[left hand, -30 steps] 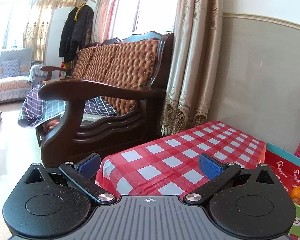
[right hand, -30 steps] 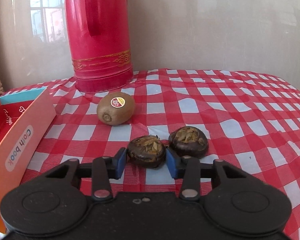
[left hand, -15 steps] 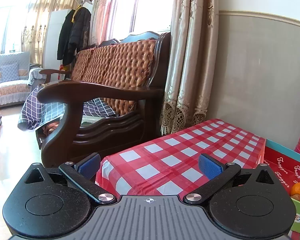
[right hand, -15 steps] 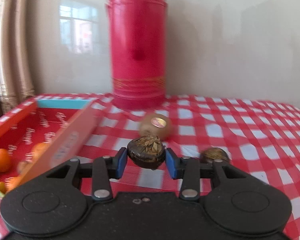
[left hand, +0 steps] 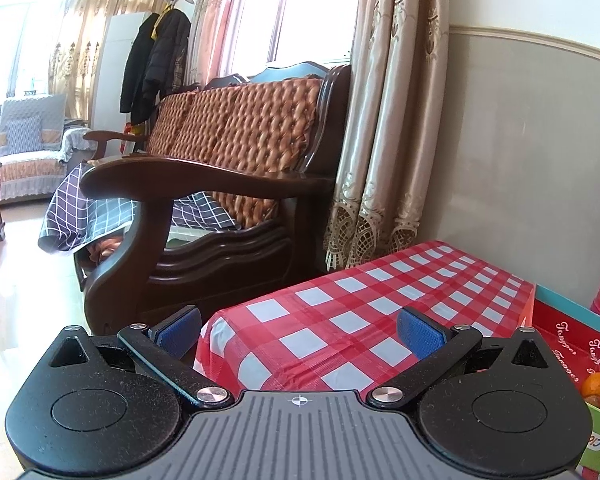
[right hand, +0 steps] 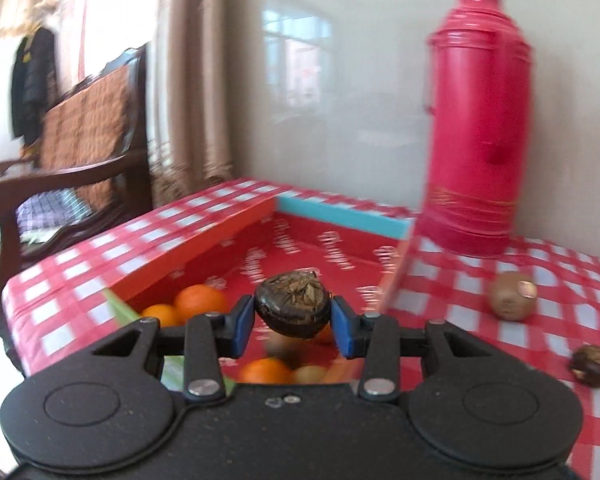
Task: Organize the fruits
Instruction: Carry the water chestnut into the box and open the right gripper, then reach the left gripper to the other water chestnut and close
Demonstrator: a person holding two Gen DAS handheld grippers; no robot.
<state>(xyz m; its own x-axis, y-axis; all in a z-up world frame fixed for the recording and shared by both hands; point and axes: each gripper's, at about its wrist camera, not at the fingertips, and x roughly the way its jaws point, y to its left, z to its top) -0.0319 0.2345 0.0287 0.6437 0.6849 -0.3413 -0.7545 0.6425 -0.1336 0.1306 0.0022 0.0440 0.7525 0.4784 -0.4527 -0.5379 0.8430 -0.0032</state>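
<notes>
My right gripper (right hand: pixel 292 322) is shut on a dark brown water chestnut (right hand: pixel 293 305) and holds it above the open red box (right hand: pixel 320 248). Inside the box lie several small oranges (right hand: pixel 201 301) and other fruit, partly hidden by the gripper. A kiwi with a sticker (right hand: pixel 513 295) and a second water chestnut (right hand: pixel 589 364) lie on the checked tablecloth to the right of the box. My left gripper (left hand: pixel 299 334) is open and empty over the table's left corner; the box's edge (left hand: pixel 572 334) with an orange (left hand: pixel 596 384) shows at its right.
A tall red thermos (right hand: pixel 480 120) stands behind the box at the wall. A wooden sofa (left hand: pixel 228 184) stands left of the table, with curtains (left hand: pixel 388 128) behind it. The table's edge (left hand: pixel 220 344) drops off to the left.
My right gripper lifted the water chestnut off the cloth and swung left, so it is now above the box. The left gripper barely moved.
</notes>
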